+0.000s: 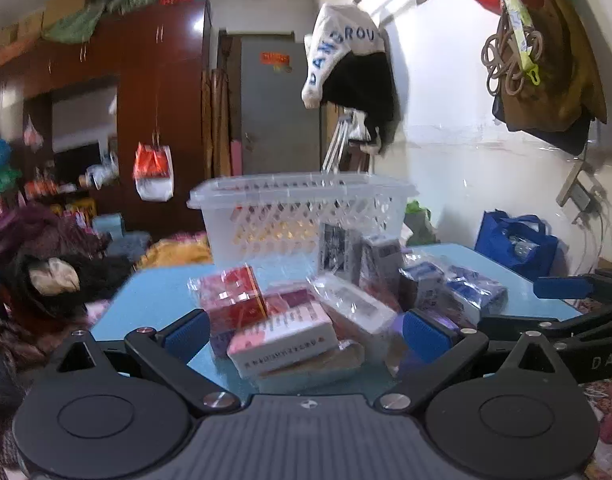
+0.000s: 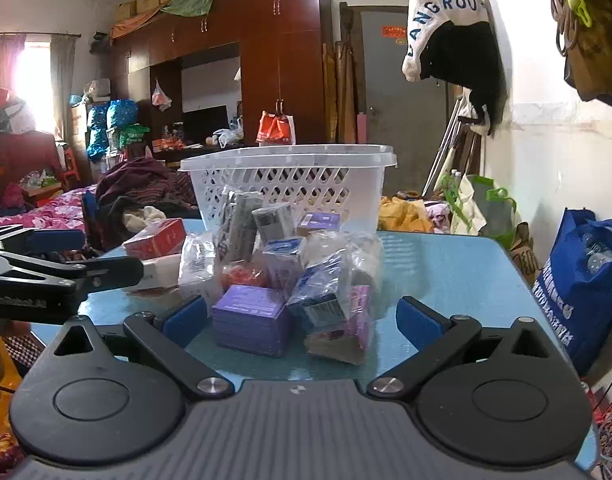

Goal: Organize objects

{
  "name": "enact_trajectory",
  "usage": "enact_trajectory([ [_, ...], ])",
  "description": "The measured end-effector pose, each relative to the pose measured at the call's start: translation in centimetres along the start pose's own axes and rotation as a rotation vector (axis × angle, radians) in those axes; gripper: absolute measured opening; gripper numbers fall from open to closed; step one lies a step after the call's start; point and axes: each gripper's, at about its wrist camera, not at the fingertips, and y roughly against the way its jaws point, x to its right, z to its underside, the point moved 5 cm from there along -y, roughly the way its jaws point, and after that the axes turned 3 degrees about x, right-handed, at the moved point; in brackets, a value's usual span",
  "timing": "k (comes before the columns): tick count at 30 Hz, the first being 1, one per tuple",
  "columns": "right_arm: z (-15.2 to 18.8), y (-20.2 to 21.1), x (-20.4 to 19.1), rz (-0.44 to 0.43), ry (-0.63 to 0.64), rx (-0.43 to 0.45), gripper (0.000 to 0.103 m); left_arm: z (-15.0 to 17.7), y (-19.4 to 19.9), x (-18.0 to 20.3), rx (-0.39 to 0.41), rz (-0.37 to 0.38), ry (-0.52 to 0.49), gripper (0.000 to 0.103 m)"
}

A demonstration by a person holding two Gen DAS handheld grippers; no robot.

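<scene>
A pile of small boxes and plastic-wrapped packs lies on a blue table (image 1: 154,292) in front of a white lattice basket (image 1: 302,216). In the left wrist view my left gripper (image 1: 306,334) is open, with a pink-and-white box (image 1: 282,340) and a red box (image 1: 234,296) between its fingers. In the right wrist view my right gripper (image 2: 304,318) is open around a purple box (image 2: 250,316) and a wrapped blue pack (image 2: 326,296). The basket (image 2: 290,188) stands behind the pile. The right gripper shows at the right of the left view (image 1: 566,286); the left gripper shows at the left of the right view (image 2: 38,256).
The table's right part (image 2: 458,272) is bare. A blue shopping bag (image 2: 586,280) stands on the floor at the right by the wall. A bed with heaped clothes (image 2: 138,188) lies to the left. A dark wardrobe (image 2: 242,60) fills the back.
</scene>
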Motion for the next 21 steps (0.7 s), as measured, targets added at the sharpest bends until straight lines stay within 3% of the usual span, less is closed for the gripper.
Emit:
enact_trajectory([
  [3, -0.1, 0.12, -0.12, -0.017, 0.004, 0.001, 0.103, 0.27, -0.36, -0.24, -0.033, 0.018, 0.018, 0.103],
  [16, -0.04, 0.04, 0.13, -0.008, 0.005, -0.008, 0.103, 0.44, -0.31, -0.34, -0.033, 0.024, 0.031, 0.103],
  [21, 0.03, 0.08, 0.01, -0.019, 0.007, -0.006, 0.103, 0.42, -0.34, -0.57, -0.031, -0.013, 0.027, 0.103],
])
